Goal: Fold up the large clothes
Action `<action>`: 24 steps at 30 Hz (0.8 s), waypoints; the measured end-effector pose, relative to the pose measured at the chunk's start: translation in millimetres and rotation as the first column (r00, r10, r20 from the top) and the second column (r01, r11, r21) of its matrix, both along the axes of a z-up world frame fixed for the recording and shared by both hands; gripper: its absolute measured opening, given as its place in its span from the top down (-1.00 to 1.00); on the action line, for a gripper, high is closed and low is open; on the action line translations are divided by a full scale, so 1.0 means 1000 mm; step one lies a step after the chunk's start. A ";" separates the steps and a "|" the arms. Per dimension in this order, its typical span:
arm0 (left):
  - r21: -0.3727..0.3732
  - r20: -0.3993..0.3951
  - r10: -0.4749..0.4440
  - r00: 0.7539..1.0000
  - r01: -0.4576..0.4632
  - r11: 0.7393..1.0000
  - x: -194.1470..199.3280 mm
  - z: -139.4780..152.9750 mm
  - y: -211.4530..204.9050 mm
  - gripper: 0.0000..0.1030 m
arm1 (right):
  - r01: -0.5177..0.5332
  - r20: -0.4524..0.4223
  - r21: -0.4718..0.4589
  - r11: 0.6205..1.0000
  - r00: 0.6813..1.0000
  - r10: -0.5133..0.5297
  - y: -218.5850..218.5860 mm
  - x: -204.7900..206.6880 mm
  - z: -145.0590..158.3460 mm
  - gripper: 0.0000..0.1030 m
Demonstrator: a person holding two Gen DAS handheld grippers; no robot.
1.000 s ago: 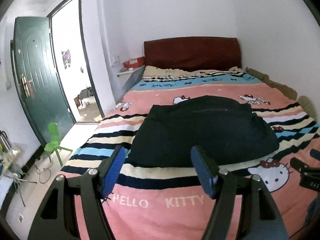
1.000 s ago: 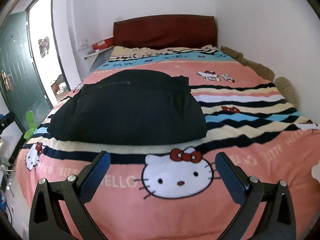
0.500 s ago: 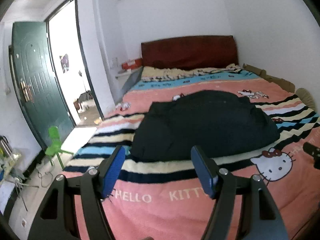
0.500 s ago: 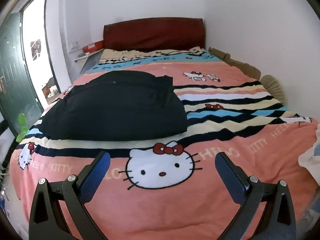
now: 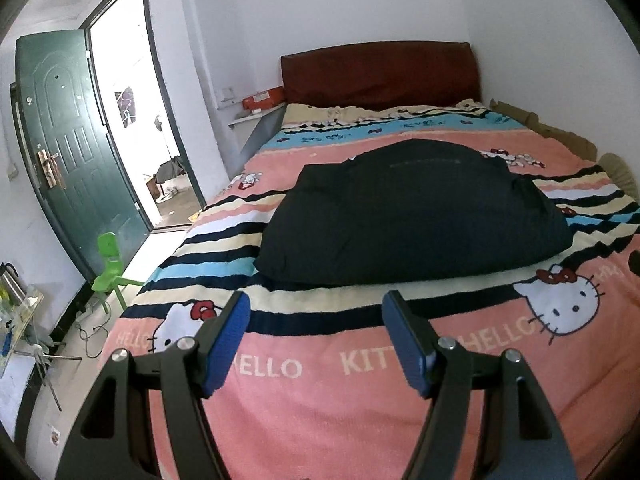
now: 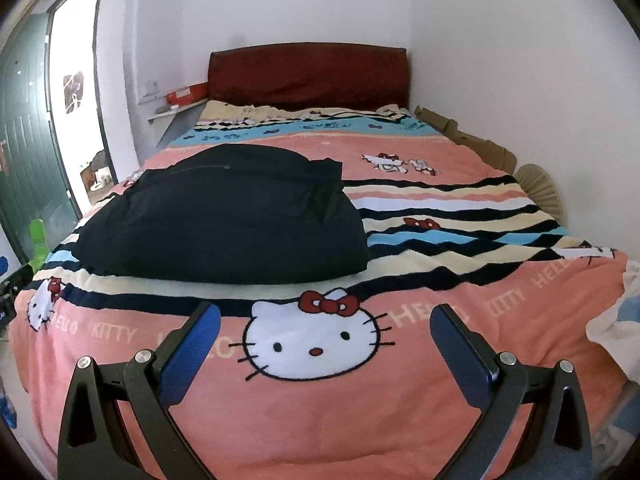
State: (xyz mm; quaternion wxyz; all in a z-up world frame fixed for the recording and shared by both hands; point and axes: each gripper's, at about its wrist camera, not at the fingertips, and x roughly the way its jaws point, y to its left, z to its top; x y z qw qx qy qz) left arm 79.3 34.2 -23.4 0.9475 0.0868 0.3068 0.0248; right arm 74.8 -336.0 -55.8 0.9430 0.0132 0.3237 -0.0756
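1. Black padded garment (image 5: pixel 416 216): lies as a compact, puffy bundle on the pink striped cartoon-cat blanket (image 5: pixel 320 400), well below the dark red padded headboard (image 5: pixel 380 74).
2. Left gripper (image 5: pixel 316 312): spread wide, grips nothing, hovers farther from the headboard than the bundle and apart from it.
3. Right gripper (image 6: pixel 326 320): spread even wider, also empty, at a similar distance from the headboard.
4. Fits two stages: a bundle already folded and let go, or a half-folded one waiting for another fold. Cannot tell which.
5. For any new hold, probably best to pinch only the black cloth, not the fluffy blanket under it.
6. Better to place both tongs equally far from the headboard, so that the fold edge stays straight.
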 end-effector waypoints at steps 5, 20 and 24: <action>-0.007 -0.007 -0.002 1.000 0.002 1.000 0.001 -0.002 0.001 -0.30 | 0.006 -0.003 0.005 1.000 1.000 -0.006 -0.004 0.002 -0.002 -0.99; 0.011 -0.033 0.006 0.999 -0.006 1.000 0.005 -0.010 0.003 -0.30 | 0.009 -0.024 0.020 1.000 1.000 -0.009 -0.010 0.009 -0.015 -0.99; 0.009 -0.036 0.000 0.999 0.000 1.000 0.004 -0.012 0.004 -0.30 | 0.014 -0.034 0.024 1.000 0.999 -0.013 -0.012 0.010 -0.020 -0.99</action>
